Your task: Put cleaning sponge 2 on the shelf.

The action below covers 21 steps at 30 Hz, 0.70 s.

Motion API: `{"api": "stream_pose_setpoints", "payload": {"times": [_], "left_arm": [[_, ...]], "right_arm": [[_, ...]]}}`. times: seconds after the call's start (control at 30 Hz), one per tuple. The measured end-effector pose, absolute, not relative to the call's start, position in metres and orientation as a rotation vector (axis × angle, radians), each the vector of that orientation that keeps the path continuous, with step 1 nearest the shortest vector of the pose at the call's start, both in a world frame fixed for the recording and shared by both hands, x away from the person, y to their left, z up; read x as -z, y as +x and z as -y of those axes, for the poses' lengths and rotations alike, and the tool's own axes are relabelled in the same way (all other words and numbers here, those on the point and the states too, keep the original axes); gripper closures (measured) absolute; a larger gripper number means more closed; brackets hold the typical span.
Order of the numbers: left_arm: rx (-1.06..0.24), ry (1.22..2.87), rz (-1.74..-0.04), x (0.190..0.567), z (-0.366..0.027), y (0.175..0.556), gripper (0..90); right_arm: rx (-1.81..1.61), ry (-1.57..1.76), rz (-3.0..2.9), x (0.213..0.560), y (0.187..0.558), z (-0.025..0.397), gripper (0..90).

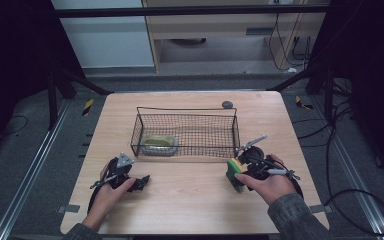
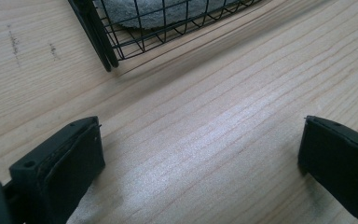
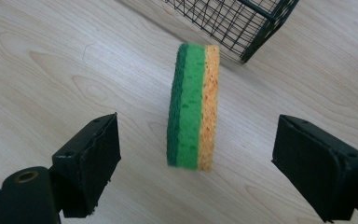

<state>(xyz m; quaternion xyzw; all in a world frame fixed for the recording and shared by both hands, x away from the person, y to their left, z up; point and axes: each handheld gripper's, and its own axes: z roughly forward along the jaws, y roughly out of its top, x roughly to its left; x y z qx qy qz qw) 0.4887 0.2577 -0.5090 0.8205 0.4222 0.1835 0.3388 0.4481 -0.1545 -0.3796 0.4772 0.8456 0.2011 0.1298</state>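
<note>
A green and yellow sponge (image 1: 235, 175) (image 3: 193, 107) stands on its long edge on the wooden table. My right gripper (image 1: 243, 172) (image 3: 198, 128) is open, with one jaw on each side of the sponge and a gap to both. A black wire basket (image 1: 185, 109) (image 2: 102, 42) (image 3: 242, 23) sits mid-table with a grey-green pad (image 1: 159, 144) (image 2: 144, 9) in its front left corner. My left gripper (image 1: 137, 176) (image 2: 200, 126) is open over bare wood just in front of that corner, nothing between its jaws.
A small dark round object (image 1: 226, 104) lies at the table's far edge behind the basket. The table (image 1: 190, 205) has bare wood between the two hands and along the front. Cables trail on the floor to the right.
</note>
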Motion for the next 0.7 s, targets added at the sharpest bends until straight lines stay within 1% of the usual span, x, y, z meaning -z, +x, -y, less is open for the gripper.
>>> {"api": "stream_pose_setpoints", "payload": {"times": [0.03, 0.23, 0.57, 0.7], "left_arm": [[-0.477, 2.138, -1.098, 0.509, -0.258, 0.489, 0.0], [-0.477, 2.146, -1.092, 0.509, -0.258, 0.489, 0.0], [-0.475, 2.146, -1.088, 0.509, -0.258, 0.489, 0.0], [-0.474, 2.149, -1.086, 0.509, -0.258, 0.49, 0.0]], "right_arm": [[-0.565, 1.384, -2.472, 0.383, 0.454, 0.151, 18.4], [-0.498, 1.404, -2.49, 0.394, 0.467, 0.149, 20.5], [-0.463, 1.414, -2.502, 0.405, 0.474, 0.144, 23.3], [-0.461, 1.422, -2.517, 0.41, 0.48, 0.142, 27.2]]}}
